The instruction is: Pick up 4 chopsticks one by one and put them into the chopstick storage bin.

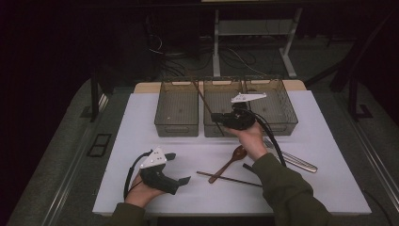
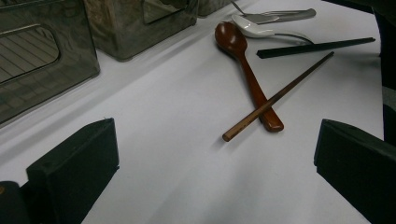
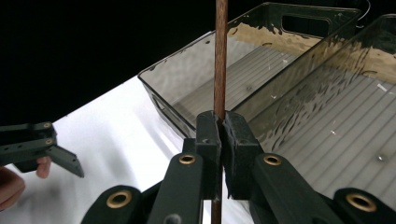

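- My right gripper [image 3: 219, 140] pinches a brown chopstick [image 3: 220, 56] upright, ready for the middle bin [image 1: 221, 101].
- My left gripper [image 1: 176, 169] rests on the counter [image 1: 141, 117], fingers spread, facing its mate [image 2: 275, 98].

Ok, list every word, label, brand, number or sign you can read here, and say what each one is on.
None: no readable text, label, brand, number or sign stands on anything.
The three bins, wooden spoon, brown chopstick, black chopstick, metal cutlery and white table are all unmarked.
The grey plate on the right hand-held gripper bears only small dots, not characters.
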`<action>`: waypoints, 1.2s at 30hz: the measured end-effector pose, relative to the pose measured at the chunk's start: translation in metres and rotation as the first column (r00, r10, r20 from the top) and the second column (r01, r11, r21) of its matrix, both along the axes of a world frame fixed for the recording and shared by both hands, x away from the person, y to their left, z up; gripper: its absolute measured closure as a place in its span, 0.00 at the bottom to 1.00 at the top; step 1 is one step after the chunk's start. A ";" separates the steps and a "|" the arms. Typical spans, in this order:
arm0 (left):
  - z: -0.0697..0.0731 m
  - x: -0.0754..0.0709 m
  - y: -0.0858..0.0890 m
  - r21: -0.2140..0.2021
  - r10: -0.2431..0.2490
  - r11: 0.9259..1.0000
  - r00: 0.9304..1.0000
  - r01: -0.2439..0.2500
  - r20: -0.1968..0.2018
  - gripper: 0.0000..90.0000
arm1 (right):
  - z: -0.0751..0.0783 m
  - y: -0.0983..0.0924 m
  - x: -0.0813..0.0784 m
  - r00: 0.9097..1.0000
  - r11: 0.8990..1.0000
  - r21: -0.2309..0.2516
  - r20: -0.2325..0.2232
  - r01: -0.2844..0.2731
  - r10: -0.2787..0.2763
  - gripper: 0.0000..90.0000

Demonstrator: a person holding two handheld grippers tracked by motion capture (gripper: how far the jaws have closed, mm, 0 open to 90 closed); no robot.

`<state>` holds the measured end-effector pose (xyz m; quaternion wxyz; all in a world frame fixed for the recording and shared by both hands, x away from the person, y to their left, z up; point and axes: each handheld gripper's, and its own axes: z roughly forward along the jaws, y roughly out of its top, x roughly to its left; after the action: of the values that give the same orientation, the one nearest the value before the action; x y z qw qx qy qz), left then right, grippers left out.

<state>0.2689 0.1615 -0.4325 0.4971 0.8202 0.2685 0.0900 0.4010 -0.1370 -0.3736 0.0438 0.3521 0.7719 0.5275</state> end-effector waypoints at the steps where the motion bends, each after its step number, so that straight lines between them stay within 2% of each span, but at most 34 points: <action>1: 0.000 0.000 0.000 0.000 0.000 1.000 1.000 0.000 0.000 0.00 | 0.000 0.002 0.002 1.000 1.000 -0.004 0.006 -0.003 0.003 0.94; 7: 0.000 0.000 0.000 0.000 -0.005 1.000 1.000 0.005 0.001 0.00 | 0.006 0.015 0.011 1.000 1.000 -0.019 -0.006 0.008 -0.008 0.94; 12: 0.001 0.000 -0.001 0.009 -0.011 1.000 1.000 0.011 0.005 0.00 | 0.007 0.026 0.019 1.000 0.999 -0.034 0.012 0.007 -0.006 0.94; 17: 0.000 0.000 -0.001 0.005 -0.008 1.000 1.000 0.008 0.008 0.00 | 0.007 0.037 0.028 1.000 0.998 -0.058 0.009 0.014 -0.013 0.94; 23: 0.001 -0.001 -0.001 0.004 -0.011 1.000 1.000 0.011 0.007 0.00 | 0.006 0.050 0.038 1.000 0.998 -0.057 -0.005 0.025 -0.025 0.94; 36: 0.001 -0.001 -0.001 0.003 -0.015 1.000 1.000 0.015 0.009 0.00 | 0.008 0.074 0.048 1.000 0.996 -0.091 -0.004 0.020 -0.021 0.94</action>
<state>0.2679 0.1603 -0.4315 0.4978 0.8225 0.2598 0.0901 0.4491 -0.0632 -0.3654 0.0632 0.3589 0.7916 0.4905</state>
